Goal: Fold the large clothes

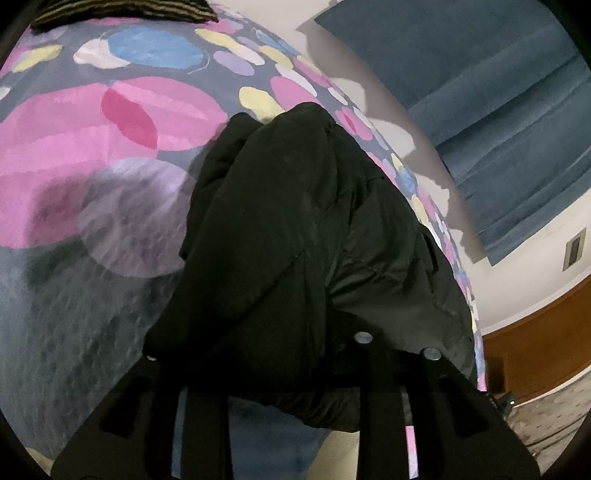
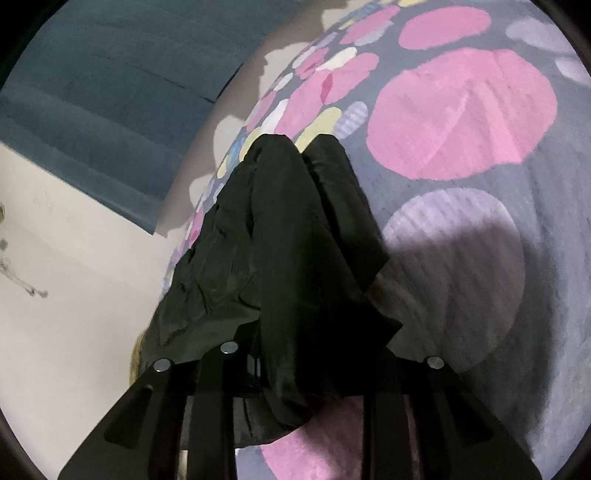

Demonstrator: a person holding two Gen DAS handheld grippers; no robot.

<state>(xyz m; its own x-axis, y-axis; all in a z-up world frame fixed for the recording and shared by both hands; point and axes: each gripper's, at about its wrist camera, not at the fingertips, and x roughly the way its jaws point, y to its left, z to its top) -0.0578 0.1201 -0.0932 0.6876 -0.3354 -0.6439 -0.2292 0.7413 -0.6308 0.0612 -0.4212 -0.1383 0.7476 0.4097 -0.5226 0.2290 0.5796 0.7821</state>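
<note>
A large black padded jacket (image 1: 295,229) hangs bunched and draped from my left gripper (image 1: 291,369), which is shut on its near edge; the fabric hides the fingertips. In the right wrist view the same black jacket (image 2: 295,240) hangs from my right gripper (image 2: 295,369), which is shut on another part of its edge. Both grippers hold it lifted above a grey rug (image 1: 66,314) with pink, blue, yellow and lilac spots. The rug also shows in the right wrist view (image 2: 546,277).
A blue curtain or cloth (image 1: 498,92) lies past the rug's edge on pale floor (image 2: 74,277). A wooden skirting or furniture edge (image 1: 535,350) is at the right. A dark striped cloth (image 1: 122,11) lies at the rug's far end.
</note>
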